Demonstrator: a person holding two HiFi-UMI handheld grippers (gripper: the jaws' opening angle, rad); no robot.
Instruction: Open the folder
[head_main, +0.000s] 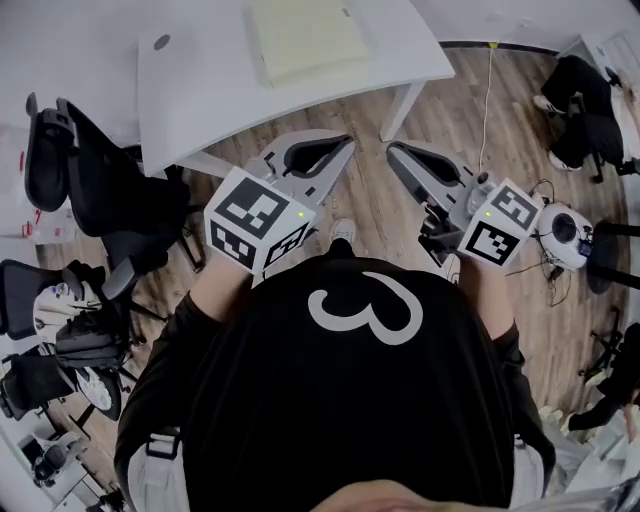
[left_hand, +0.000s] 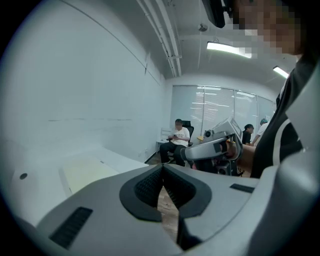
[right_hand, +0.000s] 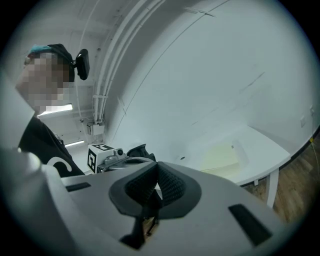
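With jaws clenched on nothing, the left gripper (head_main: 343, 142) and right gripper (head_main: 394, 151) hover short of the far table (head_main: 200, 95), where the folder (head_main: 305, 40) lies unopened.

A white rectangular table (head_main: 200, 90) stands on a wood-plank floor (head_main: 440, 140). Black office chairs (head_main: 85, 170) crowd beside it, and a thin pale cable (head_main: 486, 105) trails across the boards.

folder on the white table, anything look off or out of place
Nothing stands out. The pale yellow folder lies flat and closed on the white table; the left gripper and right gripper are shut and empty.
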